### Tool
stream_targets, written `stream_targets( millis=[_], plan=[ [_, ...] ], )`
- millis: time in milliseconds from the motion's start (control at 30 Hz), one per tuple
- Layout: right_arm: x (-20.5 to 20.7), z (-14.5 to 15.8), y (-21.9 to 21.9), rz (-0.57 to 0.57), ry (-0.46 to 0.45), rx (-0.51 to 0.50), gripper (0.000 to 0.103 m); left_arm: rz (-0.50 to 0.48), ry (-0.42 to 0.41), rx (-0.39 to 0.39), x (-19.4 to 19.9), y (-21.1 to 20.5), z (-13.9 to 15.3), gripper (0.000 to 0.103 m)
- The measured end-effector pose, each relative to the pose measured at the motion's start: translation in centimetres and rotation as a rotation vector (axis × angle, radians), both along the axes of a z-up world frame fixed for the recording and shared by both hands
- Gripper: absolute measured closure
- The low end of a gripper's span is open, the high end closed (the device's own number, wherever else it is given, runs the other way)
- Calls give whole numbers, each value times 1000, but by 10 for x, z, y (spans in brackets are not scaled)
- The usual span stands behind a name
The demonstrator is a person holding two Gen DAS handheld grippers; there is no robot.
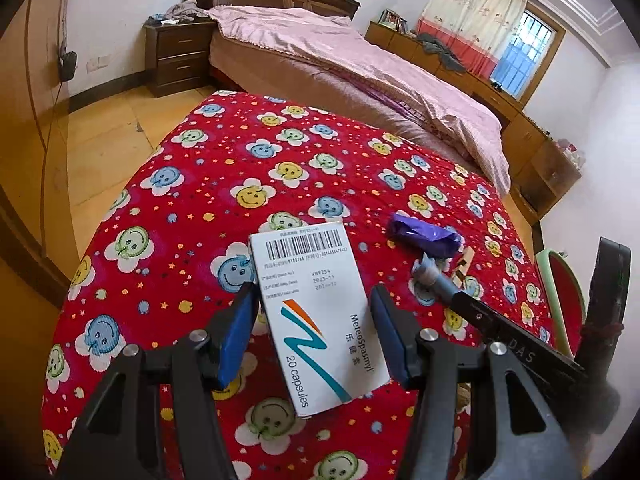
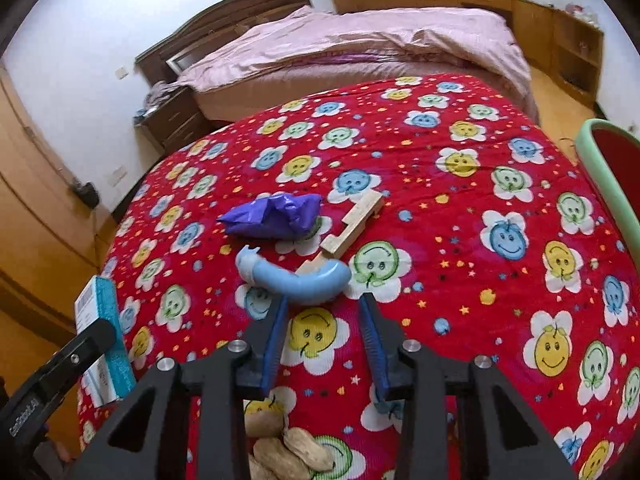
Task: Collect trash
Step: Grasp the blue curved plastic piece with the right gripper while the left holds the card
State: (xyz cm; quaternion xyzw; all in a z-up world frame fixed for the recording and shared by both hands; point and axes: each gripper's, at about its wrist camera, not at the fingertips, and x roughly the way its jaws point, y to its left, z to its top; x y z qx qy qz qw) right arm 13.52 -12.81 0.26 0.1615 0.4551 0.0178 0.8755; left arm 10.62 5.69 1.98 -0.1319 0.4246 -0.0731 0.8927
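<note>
A white medicine box (image 1: 316, 316) marked "20 capsules" sits between the open jaws of my left gripper (image 1: 314, 300), over the red smiley-flower cloth; the pads do not visibly press it. The box also shows at the left of the right wrist view (image 2: 106, 344), beside the left gripper's finger. My right gripper (image 2: 324, 304) is open, its tips just short of a curved light-blue tube (image 2: 296, 278). Behind the tube lie a crumpled purple bag (image 2: 276, 216) and a wooden piece (image 2: 354, 224). Peanut shells (image 2: 288, 448) lie under the right gripper.
The table wears a red cloth (image 2: 460, 240). A green-rimmed red bin (image 2: 608, 176) stands at the right edge. A bed with a pink cover (image 1: 340, 52) is behind, with a nightstand (image 1: 176, 56) and wooden cabinets (image 1: 532, 140).
</note>
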Motion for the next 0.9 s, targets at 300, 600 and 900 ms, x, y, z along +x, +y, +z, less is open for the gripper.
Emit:
stream_targets(
  millis=[300, 600, 900],
  plan=[
    [9, 6, 2, 60, -30, 67, 25, 19, 2, -2, -6, 4, 2, 45],
    [26, -4, 36, -1, 7, -54, 21, 48, 6, -10, -5, 18, -3, 45],
    [41, -8, 49, -101, 27, -154, 22, 56, 14, -29, -2, 26, -9, 45]
  ],
)
